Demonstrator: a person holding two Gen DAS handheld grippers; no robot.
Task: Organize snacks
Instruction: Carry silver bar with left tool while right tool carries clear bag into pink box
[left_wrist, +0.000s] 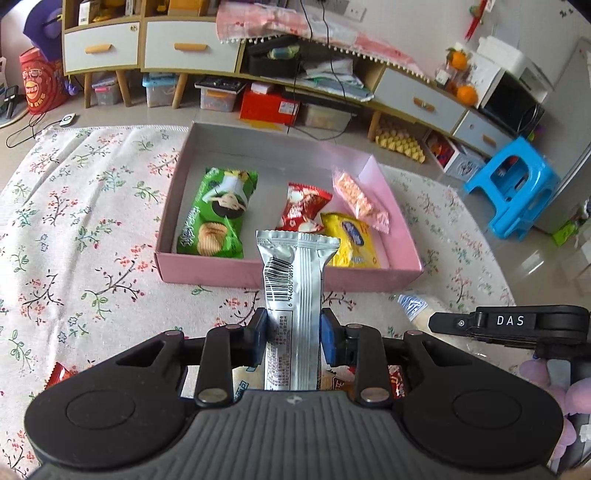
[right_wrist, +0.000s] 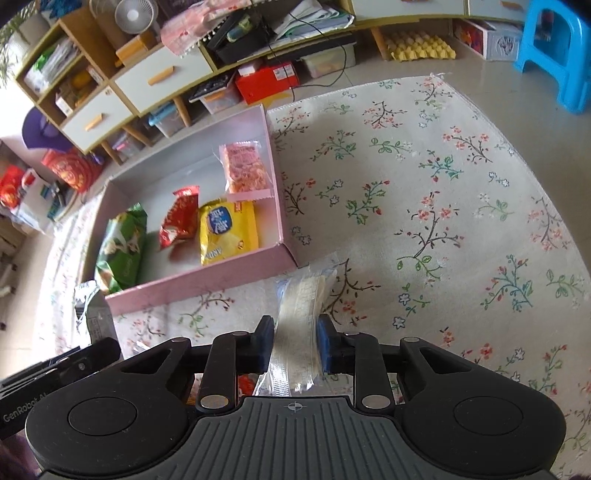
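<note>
You were mid-carry: left claw (left_wrist: 293, 332) clamped a silver snack packet (left_wrist: 295, 295), right claw (right_wrist: 293, 345) a clear, probably wafer, packet (right_wrist: 301, 314); both needed lowering into the pink box (left_wrist: 236, 275).

A home living room. A floral tablecloth (left_wrist: 85, 221) covers the table, and behind it a low wooden TV cabinet (left_wrist: 192, 48) with white drawers runs along the wall. Storage boxes (left_wrist: 218, 98) sit beneath it on the tiled floor (left_wrist: 110, 114), beside a blue plastic stool (left_wrist: 517, 184), oranges (left_wrist: 461, 74) and a small fan (right_wrist: 135, 14).
</note>
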